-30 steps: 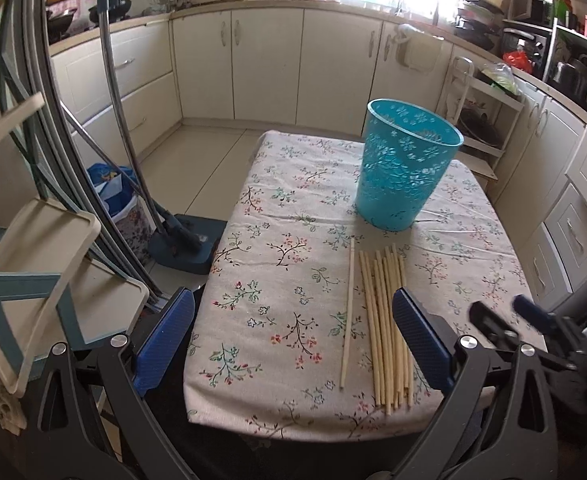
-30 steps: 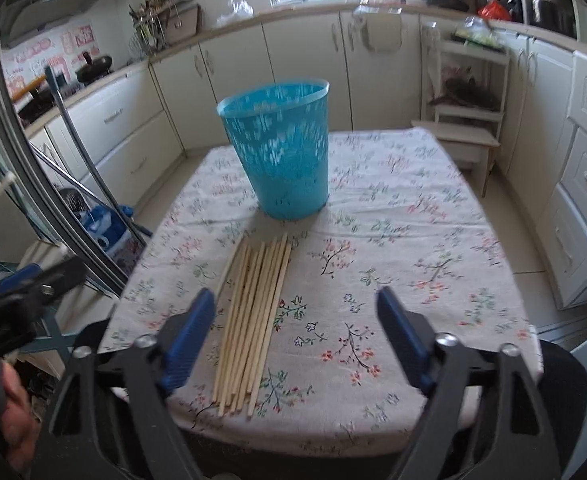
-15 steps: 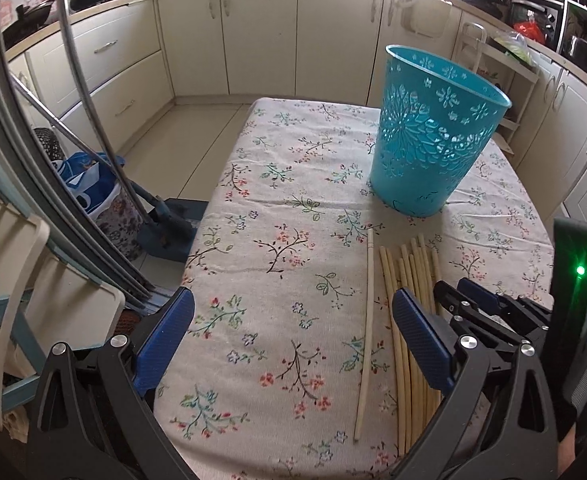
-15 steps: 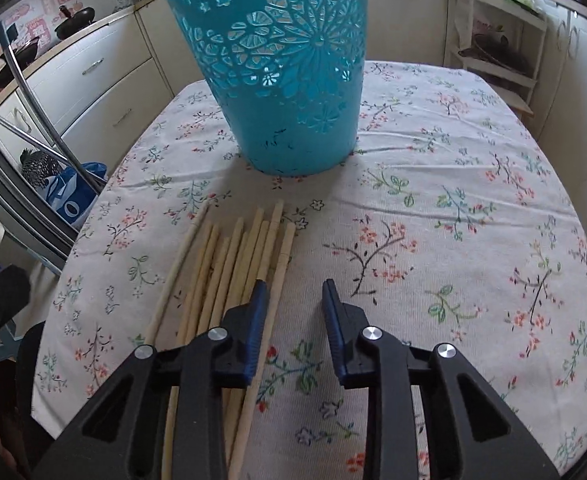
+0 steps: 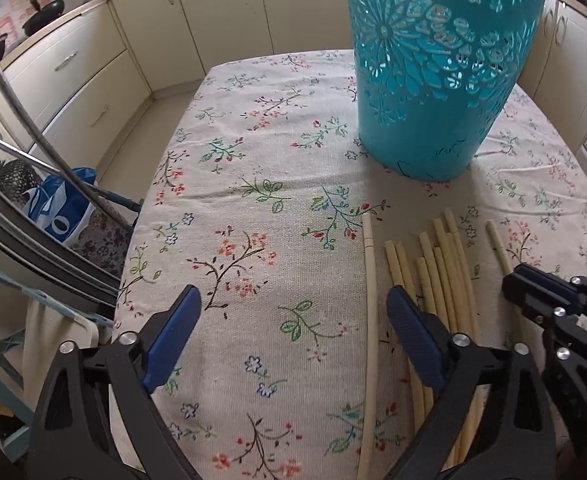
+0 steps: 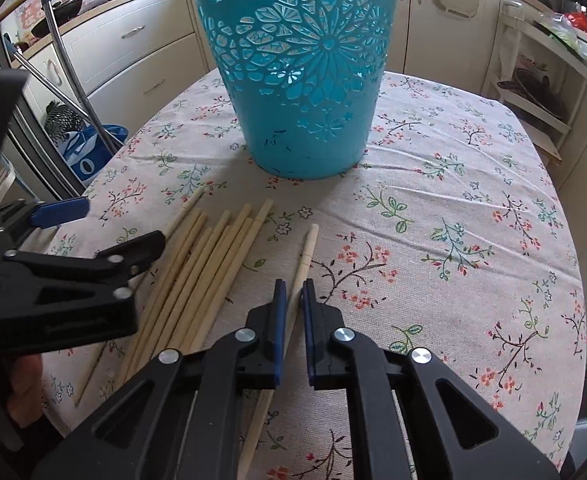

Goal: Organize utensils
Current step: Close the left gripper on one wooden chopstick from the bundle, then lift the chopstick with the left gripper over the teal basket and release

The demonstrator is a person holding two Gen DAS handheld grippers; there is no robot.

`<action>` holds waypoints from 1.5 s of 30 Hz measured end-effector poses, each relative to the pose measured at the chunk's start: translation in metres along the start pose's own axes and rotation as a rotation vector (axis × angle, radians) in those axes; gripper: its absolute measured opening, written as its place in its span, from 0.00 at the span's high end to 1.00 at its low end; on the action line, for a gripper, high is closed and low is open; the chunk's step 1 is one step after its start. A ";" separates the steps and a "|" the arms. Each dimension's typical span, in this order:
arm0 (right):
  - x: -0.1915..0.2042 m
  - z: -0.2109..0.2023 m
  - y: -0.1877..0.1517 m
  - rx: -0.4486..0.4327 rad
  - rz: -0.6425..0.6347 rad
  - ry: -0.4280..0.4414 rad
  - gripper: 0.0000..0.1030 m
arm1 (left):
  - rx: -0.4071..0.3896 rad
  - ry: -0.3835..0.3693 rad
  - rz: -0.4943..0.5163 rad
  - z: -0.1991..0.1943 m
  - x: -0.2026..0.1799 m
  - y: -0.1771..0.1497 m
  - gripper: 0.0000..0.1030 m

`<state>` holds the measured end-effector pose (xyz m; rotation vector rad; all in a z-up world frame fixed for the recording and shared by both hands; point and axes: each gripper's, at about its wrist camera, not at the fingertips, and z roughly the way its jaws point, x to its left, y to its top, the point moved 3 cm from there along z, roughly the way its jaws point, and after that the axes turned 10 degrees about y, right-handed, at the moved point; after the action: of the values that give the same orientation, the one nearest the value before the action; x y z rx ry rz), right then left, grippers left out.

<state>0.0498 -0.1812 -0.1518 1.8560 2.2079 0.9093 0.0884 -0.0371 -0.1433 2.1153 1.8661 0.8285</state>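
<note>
A bunch of pale wooden chopsticks (image 6: 205, 264) lies on the flowered tablecloth in front of a teal cut-out basket (image 6: 305, 80). One chopstick (image 6: 303, 260) lies apart at the right of the bunch. My right gripper (image 6: 292, 292) has its jaws nearly closed around this chopstick, a narrow gap on each side. In the left wrist view the bunch (image 5: 441, 280) and a single stick (image 5: 370, 300) lie below the basket (image 5: 433, 68). My left gripper (image 5: 293, 312) is open and empty, low over the cloth, its right finger over the bunch's left edge.
The table (image 5: 253, 160) drops off at the left edge, with metal poles (image 5: 33, 128) and a blue bag (image 5: 59, 208) on the floor beyond. Kitchen cabinets (image 6: 133, 52) run behind. A white shelf rack (image 6: 533, 92) stands at the right.
Both grippers moved forward and lower toward the chopsticks. The right gripper's jaws narrowed from wide open to almost shut around the rightmost chopstick, which now lies apart from the bunch.
</note>
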 end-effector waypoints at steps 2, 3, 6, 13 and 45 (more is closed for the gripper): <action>-0.002 0.001 0.001 0.008 0.008 0.007 0.91 | -0.008 -0.017 -0.004 0.004 -0.001 0.002 0.24; -0.001 0.002 0.002 0.014 0.007 0.005 0.91 | -0.013 -0.039 -0.001 0.005 -0.002 0.003 0.33; 0.003 0.003 0.003 0.021 -0.007 -0.009 0.91 | -0.033 -0.091 0.022 0.002 -0.008 0.004 0.58; -0.005 -0.001 -0.001 0.024 0.037 0.033 0.94 | -0.026 -0.203 0.065 -0.005 -0.021 -0.001 0.95; -0.022 -0.011 -0.012 -0.091 0.146 0.138 0.94 | -0.552 -0.350 -0.345 -0.095 0.001 0.206 0.95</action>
<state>0.0396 -0.2060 -0.1553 1.9889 2.0867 1.1761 0.2125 -0.0933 0.0376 1.4440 1.5305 0.7252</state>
